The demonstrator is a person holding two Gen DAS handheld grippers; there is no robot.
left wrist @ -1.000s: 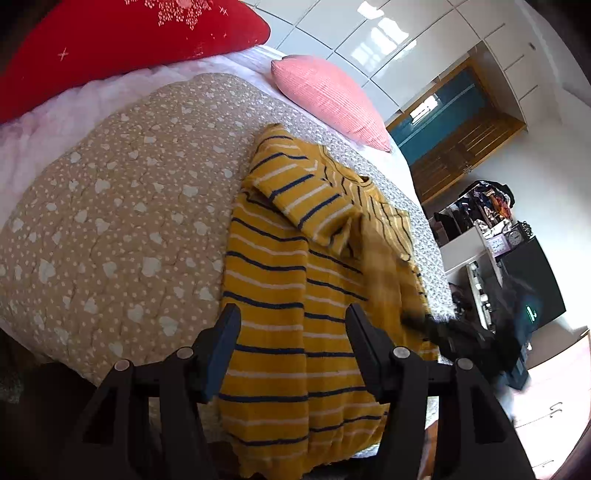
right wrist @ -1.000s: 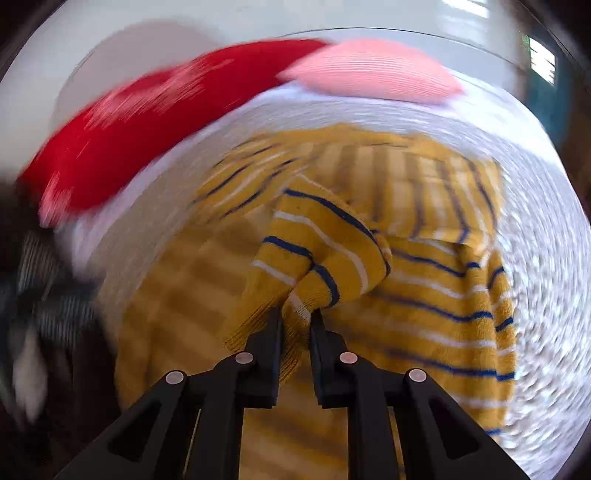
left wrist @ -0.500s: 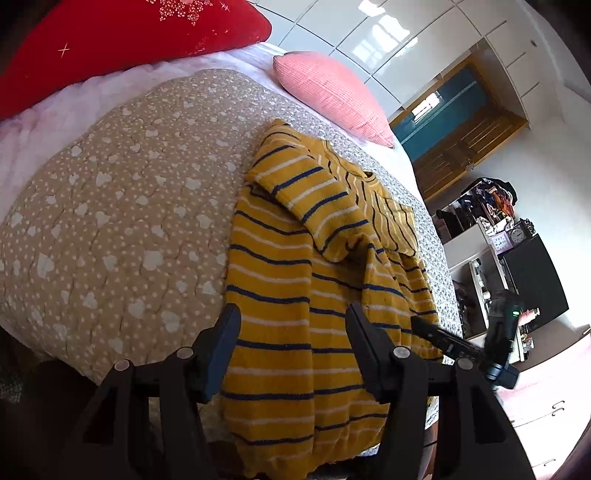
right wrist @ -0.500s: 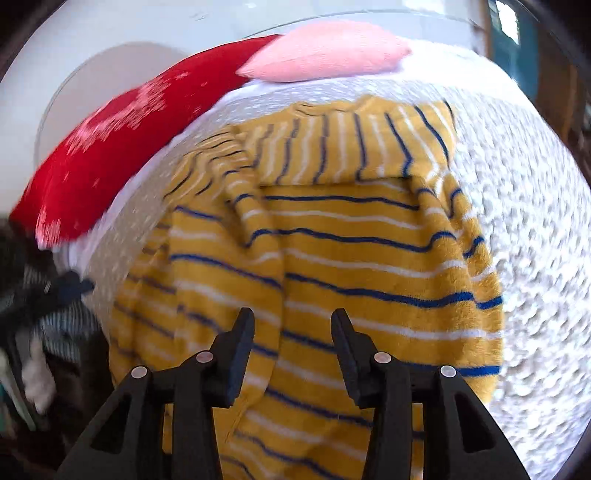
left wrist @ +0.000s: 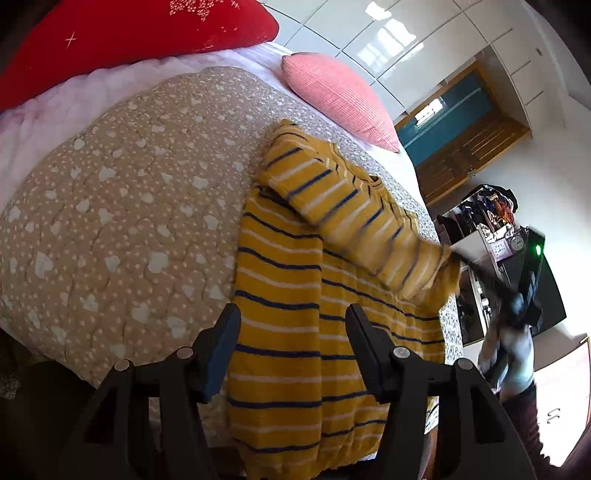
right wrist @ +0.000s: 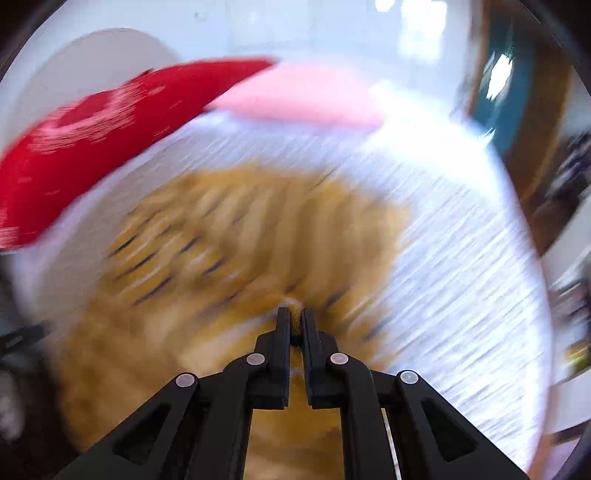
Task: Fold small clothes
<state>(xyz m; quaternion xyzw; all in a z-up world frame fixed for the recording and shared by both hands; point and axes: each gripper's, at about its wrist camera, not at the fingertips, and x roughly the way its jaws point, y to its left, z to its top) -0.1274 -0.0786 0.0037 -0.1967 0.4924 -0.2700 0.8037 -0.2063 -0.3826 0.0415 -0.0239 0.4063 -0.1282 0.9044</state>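
Yellow striped sweater [left wrist: 291, 332] lies on the quilt [left wrist: 122, 206] by the bed's near edge. R gripper [right wrist: 294, 314] is pinched tight on a bit of its fabric, sleeve lifted toward the bed's right edge. L gripper [left wrist: 291, 332] hovers w/ jaws apart over the hem, nothing gripped.

text: none readable | clock [left wrist: 517, 242] at 3 o'clock: face too small to read | red pillow [left wrist: 129, 33] at 11 o'clock: white snowflake marks, no words
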